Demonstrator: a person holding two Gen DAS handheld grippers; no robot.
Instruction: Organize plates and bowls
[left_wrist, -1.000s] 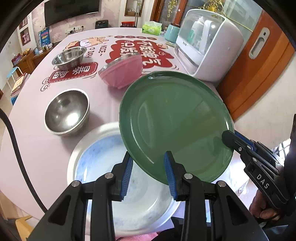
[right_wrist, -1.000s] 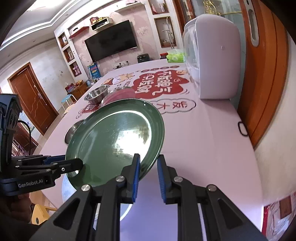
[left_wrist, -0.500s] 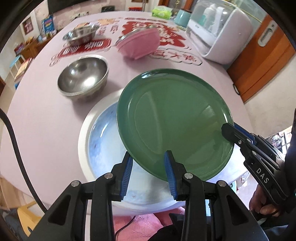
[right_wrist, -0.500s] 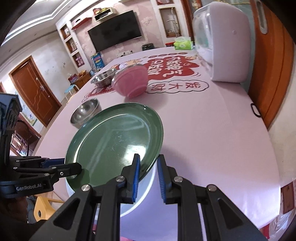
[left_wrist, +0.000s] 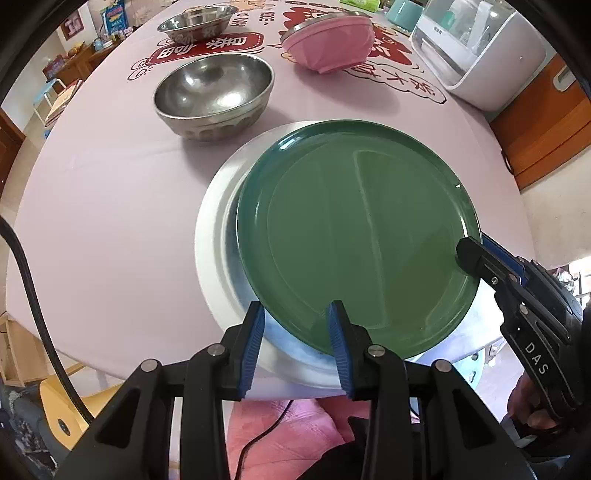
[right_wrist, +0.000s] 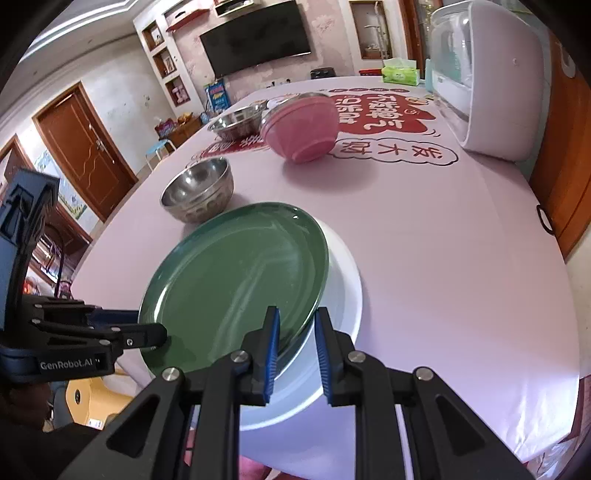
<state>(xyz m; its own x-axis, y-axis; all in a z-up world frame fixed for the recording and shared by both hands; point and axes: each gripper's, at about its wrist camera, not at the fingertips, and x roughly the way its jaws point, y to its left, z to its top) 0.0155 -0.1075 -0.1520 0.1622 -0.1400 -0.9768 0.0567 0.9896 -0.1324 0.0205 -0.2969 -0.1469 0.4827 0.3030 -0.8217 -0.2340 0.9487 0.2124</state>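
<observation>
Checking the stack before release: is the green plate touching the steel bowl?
Apart. The left wrist view shows the green plate and the steel bowl separated by white plate rim and bare tablecloth.

Most of the white plate (left_wrist: 212, 236) is covered by the green plate (left_wrist: 354, 236); only its left rim and near edge are seen. Whether the two plates touch cannot be told. The steriliser (right_wrist: 487, 81) is cut off by the right edge in the right wrist view. The far steel bowl (right_wrist: 236, 123) is partly hidden behind the pink bowl (right_wrist: 301, 129). The print on the surface (right_wrist: 424, 240) cannot be read.
</observation>
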